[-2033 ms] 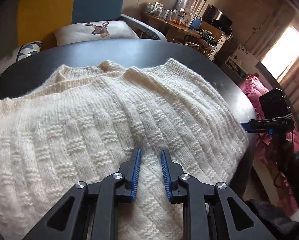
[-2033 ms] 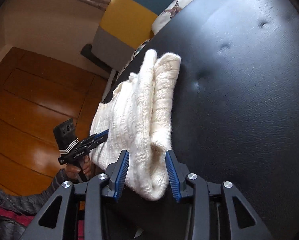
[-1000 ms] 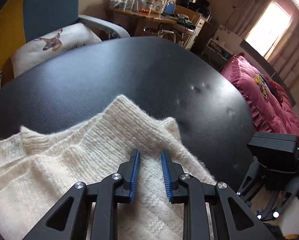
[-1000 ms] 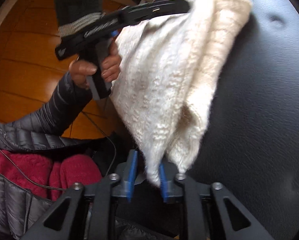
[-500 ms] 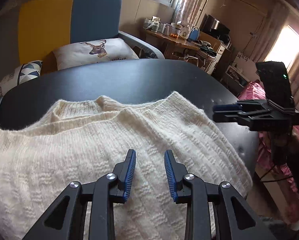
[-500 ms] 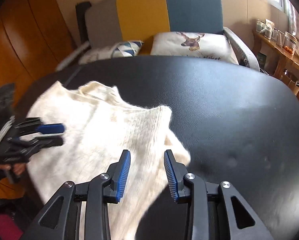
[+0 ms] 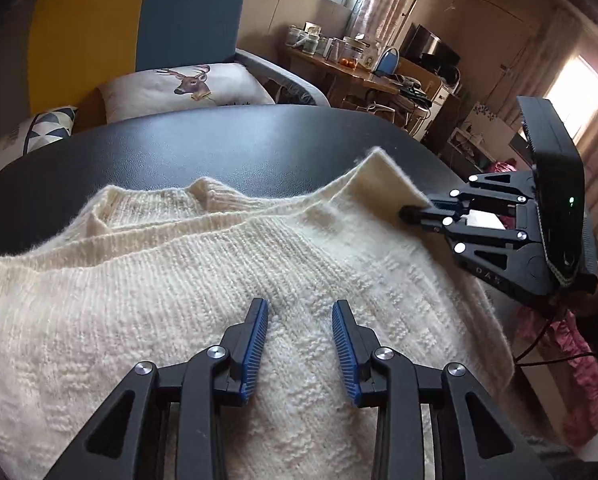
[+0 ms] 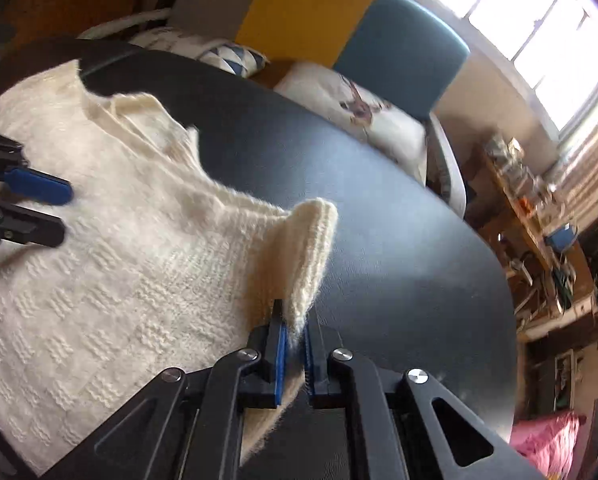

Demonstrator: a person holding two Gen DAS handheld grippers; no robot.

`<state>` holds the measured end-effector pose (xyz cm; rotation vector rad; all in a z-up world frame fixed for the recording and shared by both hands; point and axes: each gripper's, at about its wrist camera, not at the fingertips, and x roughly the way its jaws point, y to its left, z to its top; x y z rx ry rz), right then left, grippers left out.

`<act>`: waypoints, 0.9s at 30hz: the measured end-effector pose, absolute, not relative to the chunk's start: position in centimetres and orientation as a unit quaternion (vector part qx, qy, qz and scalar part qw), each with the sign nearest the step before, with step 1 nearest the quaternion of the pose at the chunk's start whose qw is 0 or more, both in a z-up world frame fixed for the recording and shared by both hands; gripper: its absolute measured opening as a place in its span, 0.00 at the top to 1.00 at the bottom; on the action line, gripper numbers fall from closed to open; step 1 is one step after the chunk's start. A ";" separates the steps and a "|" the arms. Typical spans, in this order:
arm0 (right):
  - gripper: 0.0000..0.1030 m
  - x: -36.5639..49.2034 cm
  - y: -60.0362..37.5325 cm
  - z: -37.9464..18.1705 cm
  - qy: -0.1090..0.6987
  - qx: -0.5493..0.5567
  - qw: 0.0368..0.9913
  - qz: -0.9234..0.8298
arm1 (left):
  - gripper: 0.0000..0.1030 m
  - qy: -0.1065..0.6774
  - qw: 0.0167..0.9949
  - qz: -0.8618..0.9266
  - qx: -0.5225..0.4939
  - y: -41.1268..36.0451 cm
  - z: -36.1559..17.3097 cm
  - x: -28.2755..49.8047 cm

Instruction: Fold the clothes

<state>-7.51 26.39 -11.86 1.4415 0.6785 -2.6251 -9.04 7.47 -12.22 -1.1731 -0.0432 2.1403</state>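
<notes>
Sweater [image 7: 179, 300] lies spread on the dark table [image 7: 203, 140], neckline toward the far rim, its body running left to right. Right gripper [image 8: 295, 344] is clenched on the raised right-hand corner of the knit; left gripper [image 7: 299, 344], jaws opening and empty, hovers over the middle. Folding likely means carrying that corner leftward across the body, so the right hand is the nearer one

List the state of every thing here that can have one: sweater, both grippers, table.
cream sweater: spread flat on the table, right edge lifted.
right gripper: shut on the sweater's edge.
left gripper: jaws opening, over the sweater, gripping nothing.
black table: far part bare.
</notes>
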 end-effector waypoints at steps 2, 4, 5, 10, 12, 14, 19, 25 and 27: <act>0.95 -8.2 27.8 -13.7 0.187 0.497 0.027 -0.847 | 0.66 -0.037 0.346 0.822 -0.450 7.5 -12.9 -9.1; 0.94 -8.1 28.2 -13.6 0.174 0.488 0.021 -0.855 | 0.66 -0.037 0.342 0.824 -0.449 8.0 -12.9 -9.1; 0.94 -8.1 28.4 -13.5 0.166 0.484 0.019 -0.859 | 0.65 -0.042 0.340 0.823 -0.452 8.1 -12.9 -9.2; 0.87 -7.9 29.9 -12.7 0.107 0.475 0.029 -0.873 | 0.59 -0.048 0.337 0.822 -0.456 8.3 -12.3 -9.1; 0.78 -7.9 30.7 -12.0 0.078 0.475 0.030 -0.876 | 0.59 -0.061 0.332 0.826 -0.452 7.2 -11.2 -8.9; 0.77 -8.0 31.5 -10.9 0.045 0.469 0.033 -0.881 | 0.59 -0.073 0.321 0.835 -0.440 5.4 -10.0 -8.4; 0.77 -6.7 29.9 -6.5 0.023 0.396 0.037 -0.917 | 0.52 -0.094 0.250 0.883 -0.386 -4.3 -6.5 -5.6; 0.77 -5.8 22.3 -4.3 -0.010 0.384 0.164 -0.909 | 0.47 -0.138 0.149 0.889 -0.410 -18.0 -7.8 -2.8; 0.77 -5.7 19.7 -4.9 -0.006 0.397 0.188 -0.899 | 0.47 -0.167 0.168 0.874 -0.423 -20.1 -9.0 -1.7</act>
